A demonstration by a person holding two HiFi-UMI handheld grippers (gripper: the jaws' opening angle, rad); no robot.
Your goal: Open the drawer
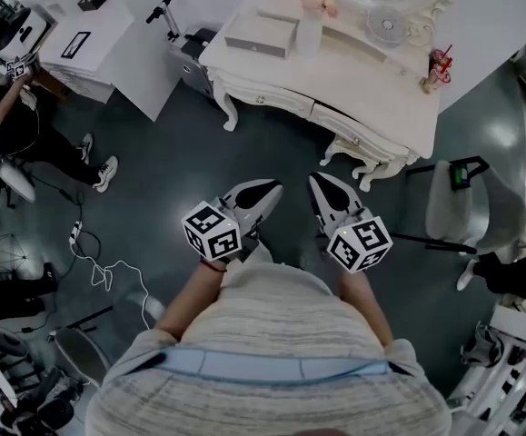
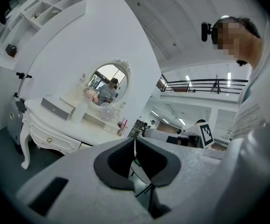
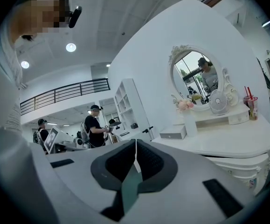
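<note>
A white dressing table (image 1: 335,71) stands ahead of me across the dark floor. Its drawers run along the curved front, one with a small knob (image 1: 261,101) and another further right (image 1: 358,141). The left gripper view shows the knobbed drawer front (image 2: 48,139) at lower left. In the right gripper view the table's drawer fronts (image 3: 246,169) sit at the right edge. My left gripper (image 1: 267,189) and right gripper (image 1: 322,182) are side by side, pointing at the table and well short of it. The left gripper's (image 2: 135,141) jaws are shut on nothing, and so are the right gripper's (image 3: 135,146).
On the table are a flat white box (image 1: 261,34), a vase of flowers (image 1: 310,25), a small fan (image 1: 388,24), a cup with straws (image 1: 440,64) and an oval mirror (image 2: 109,83). A chair (image 1: 453,198) stands to the right. A person (image 1: 26,134) and cables (image 1: 99,266) are at left.
</note>
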